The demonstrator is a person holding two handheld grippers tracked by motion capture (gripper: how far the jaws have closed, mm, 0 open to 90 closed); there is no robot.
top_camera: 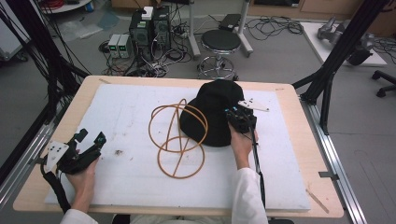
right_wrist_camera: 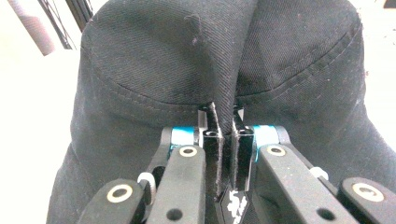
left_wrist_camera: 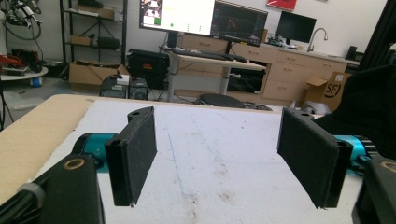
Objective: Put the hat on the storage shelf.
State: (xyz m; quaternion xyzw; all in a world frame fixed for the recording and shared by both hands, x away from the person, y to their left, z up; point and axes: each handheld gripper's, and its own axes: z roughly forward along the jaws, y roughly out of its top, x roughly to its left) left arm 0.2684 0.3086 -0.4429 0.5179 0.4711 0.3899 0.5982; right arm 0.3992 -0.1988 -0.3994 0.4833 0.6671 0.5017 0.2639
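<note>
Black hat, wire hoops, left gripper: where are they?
black hat (top_camera: 215,100), high view, crown top.
wire hoops (top_camera: 164,159), high view, lower ring's left side.
left gripper (left_wrist_camera: 219,156), left gripper view, between its open jaws.

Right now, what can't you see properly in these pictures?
- High view: the part of the tan wire hoop frame behind the black fabric hat.
- Right gripper view: the right gripper pinches a fold of the hat, hiding the cloth between its jaws.
- Left gripper view: hat cut off at the edge.
</note>
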